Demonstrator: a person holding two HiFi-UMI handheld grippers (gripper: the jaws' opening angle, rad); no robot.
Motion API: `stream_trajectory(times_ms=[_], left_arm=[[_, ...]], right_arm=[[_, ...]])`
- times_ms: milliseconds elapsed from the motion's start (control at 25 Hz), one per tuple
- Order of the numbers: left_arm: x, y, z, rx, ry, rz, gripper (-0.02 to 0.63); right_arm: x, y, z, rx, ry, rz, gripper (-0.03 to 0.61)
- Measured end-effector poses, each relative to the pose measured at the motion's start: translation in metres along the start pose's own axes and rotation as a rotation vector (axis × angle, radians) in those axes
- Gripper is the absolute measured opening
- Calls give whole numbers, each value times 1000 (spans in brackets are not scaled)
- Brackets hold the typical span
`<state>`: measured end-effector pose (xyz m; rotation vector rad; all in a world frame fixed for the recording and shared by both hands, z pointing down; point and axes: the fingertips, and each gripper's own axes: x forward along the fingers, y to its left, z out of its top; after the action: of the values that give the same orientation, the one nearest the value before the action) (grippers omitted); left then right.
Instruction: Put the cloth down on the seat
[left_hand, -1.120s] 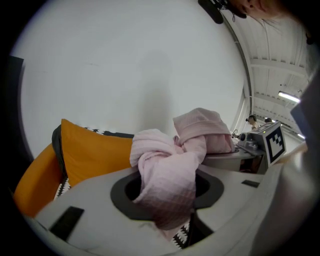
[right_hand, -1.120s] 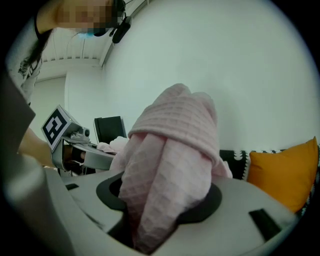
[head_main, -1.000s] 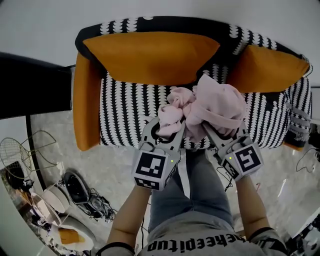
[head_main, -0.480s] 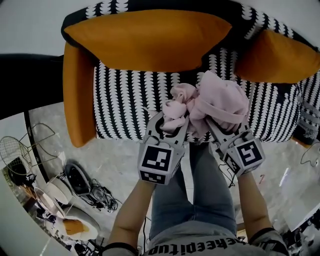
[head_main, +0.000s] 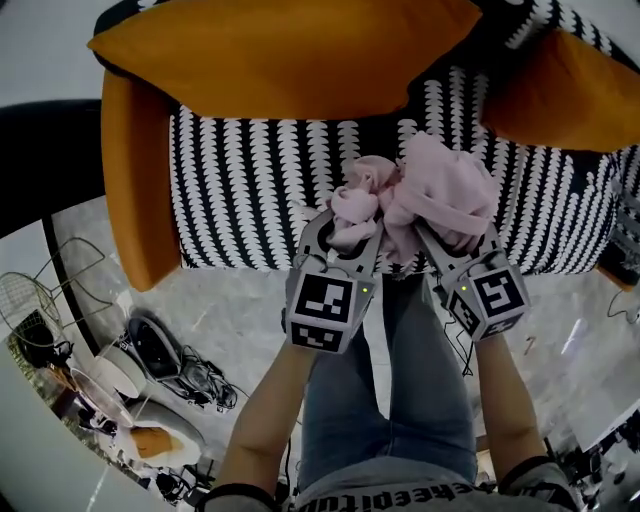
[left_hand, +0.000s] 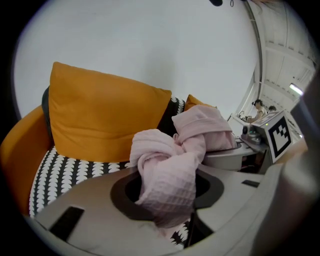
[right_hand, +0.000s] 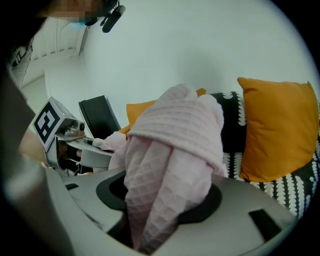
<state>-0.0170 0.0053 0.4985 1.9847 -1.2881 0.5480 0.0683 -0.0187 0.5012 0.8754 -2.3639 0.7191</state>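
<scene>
Left gripper (head_main: 345, 228) and right gripper (head_main: 457, 237) clamping pink cloth (head_main: 430, 190) over patterned seat (head_main: 250, 190), orange cushion (head_main: 280, 60) leaning behind seat, cables (head_main: 195, 385) lying left of seat

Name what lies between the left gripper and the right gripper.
The pink cloth: in the head view its bunched folds bridge the left gripper and the right gripper, both clamped on it.

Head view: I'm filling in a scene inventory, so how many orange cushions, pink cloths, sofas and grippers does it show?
Orange cushions: 2
Pink cloth: 1
Sofa: 1
Grippers: 2, left gripper and right gripper
Total: 6
</scene>
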Motion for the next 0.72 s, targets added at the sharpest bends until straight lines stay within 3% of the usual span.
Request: stream_trajectory(times_ms=[480,720], left_arm=[[47,-16,-28,5,89,3,169],[38,39,-87,-10,151,10,172]], right_arm=[[6,-41,-43,26,90,-22,261],[57,3,-88,21,189,-31,265]])
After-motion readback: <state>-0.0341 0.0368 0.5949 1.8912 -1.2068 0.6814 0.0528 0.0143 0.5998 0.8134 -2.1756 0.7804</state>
